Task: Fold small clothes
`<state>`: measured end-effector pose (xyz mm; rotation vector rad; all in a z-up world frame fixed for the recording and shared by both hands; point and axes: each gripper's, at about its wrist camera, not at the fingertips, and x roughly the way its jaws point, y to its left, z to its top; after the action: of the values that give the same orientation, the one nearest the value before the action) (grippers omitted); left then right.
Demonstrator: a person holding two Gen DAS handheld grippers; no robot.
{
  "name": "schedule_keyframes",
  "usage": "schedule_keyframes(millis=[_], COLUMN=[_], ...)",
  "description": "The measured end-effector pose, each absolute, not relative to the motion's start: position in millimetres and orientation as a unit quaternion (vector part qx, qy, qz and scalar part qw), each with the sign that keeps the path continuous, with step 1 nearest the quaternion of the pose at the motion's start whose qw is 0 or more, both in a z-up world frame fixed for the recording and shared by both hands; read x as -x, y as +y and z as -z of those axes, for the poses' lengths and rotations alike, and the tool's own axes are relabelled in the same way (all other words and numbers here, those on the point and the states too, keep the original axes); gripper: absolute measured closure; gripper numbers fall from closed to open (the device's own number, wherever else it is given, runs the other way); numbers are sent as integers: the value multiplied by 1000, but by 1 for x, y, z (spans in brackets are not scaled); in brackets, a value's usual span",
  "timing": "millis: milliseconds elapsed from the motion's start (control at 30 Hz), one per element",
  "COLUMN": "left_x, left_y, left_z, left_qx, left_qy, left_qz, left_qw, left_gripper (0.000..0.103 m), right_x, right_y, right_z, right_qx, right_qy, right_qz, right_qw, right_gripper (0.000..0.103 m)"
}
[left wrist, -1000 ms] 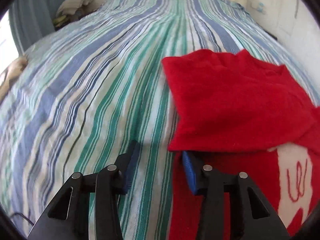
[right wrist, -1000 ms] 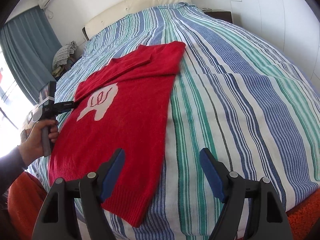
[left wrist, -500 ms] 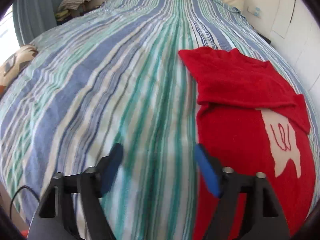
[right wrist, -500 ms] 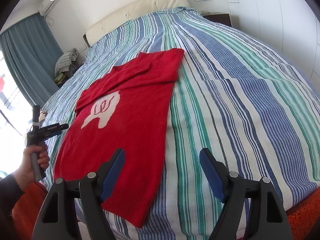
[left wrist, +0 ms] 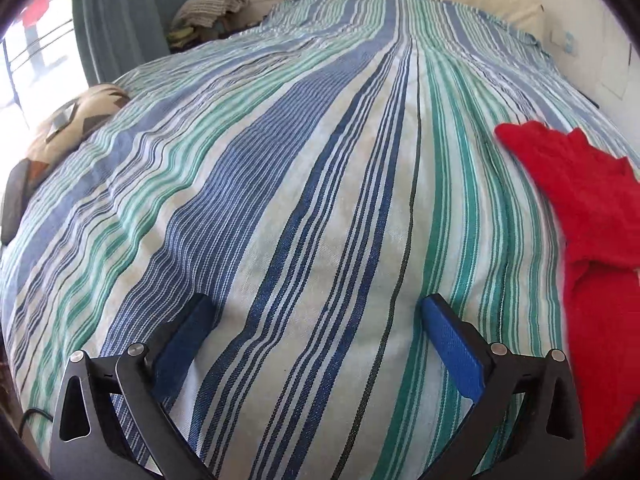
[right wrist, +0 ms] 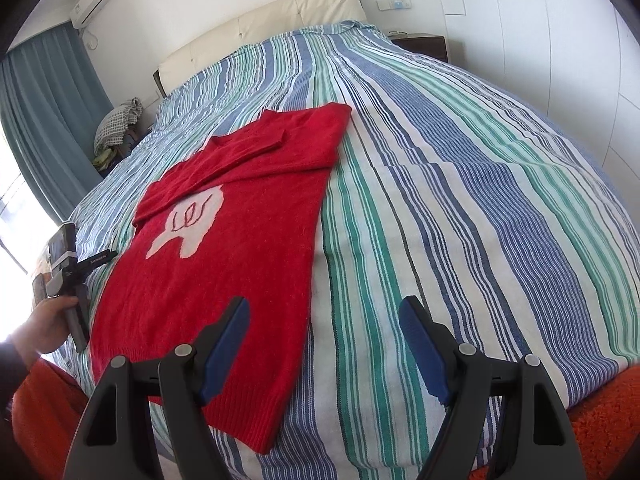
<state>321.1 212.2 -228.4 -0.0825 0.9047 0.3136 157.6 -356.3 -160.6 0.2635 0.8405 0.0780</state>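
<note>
A red sweater [right wrist: 240, 240] with a white motif lies flat on the striped bed cover [right wrist: 460, 200], both sleeves folded across its chest. My right gripper [right wrist: 324, 308] hovers open above the sweater's lower right edge and grips nothing. In the left wrist view the sweater [left wrist: 592, 208] shows only at the right edge. My left gripper [left wrist: 318, 304] is over the bare cover [left wrist: 280, 200] to the sweater's left; its jaws are opening, with nothing between them. The right wrist view shows the left gripper [right wrist: 84, 264] held in a hand [right wrist: 44, 324].
A cream headboard [right wrist: 260, 24] and a dark nightstand [right wrist: 424, 44] stand at the far end. A pile of clothes [left wrist: 212, 4] sits by the blue curtain [left wrist: 120, 20]. A patterned cushion [left wrist: 72, 120] lies at the bed's left edge. Orange fabric [right wrist: 600, 420] borders the near edge.
My left gripper spread its jaws wide and moved left, away from the sweater's folded sleeve, so the sweater slid to the right edge of its view. The right gripper stayed put.
</note>
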Motion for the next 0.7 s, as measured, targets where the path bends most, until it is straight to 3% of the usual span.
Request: schedule_keyframes(millis=[700], left_x=[-321], left_y=[211], left_z=[228], left_qx=[39], left_qy=[438], left_qz=[-152], left_qw=[885], left_gripper=[0], right_x=[-161], right_y=[-363], right_z=[167], right_qx=[-149], right_qy=[415], right_qz=[-39], right_qw=[897], right_gripper=[27])
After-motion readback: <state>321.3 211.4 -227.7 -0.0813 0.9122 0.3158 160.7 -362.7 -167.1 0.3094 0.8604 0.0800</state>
